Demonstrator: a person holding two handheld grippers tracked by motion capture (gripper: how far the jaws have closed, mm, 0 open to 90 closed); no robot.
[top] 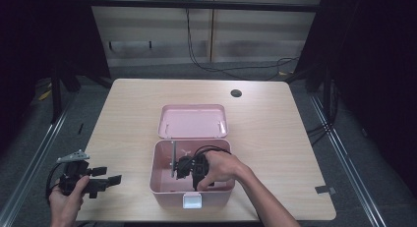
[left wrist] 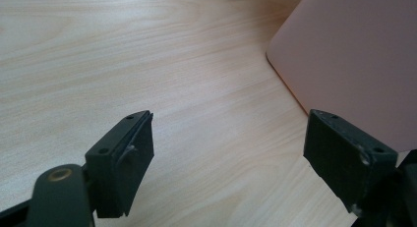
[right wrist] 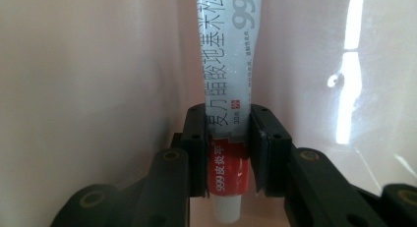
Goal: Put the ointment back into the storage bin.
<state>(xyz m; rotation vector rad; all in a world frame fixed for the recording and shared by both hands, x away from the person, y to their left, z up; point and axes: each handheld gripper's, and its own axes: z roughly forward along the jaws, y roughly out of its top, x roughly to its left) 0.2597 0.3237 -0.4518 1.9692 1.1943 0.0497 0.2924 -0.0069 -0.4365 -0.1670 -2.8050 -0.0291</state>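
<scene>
The right gripper [right wrist: 227,143] has its jaws closed on a tube [right wrist: 227,79], pinching it on the red band just above the white cap [right wrist: 227,210]. In the right gripper view the tube's long axis runs straight along the jaws: the cap points back toward the gripper body and the flat printed end points away, toward the pink wall ahead. In the high view that gripper [top: 184,169] is down inside the open pink box [top: 162,190], near its left half, with the hand [top: 221,168] reaching in from the right; the tube itself is too small there to make out. The box's lid [top: 194,121] lies open behind it. The left gripper [top: 105,180] sits well to the left over the table [top: 275,138], its jaws wide apart and empty, with the box's corner [left wrist: 354,60] just ahead of it.
</scene>
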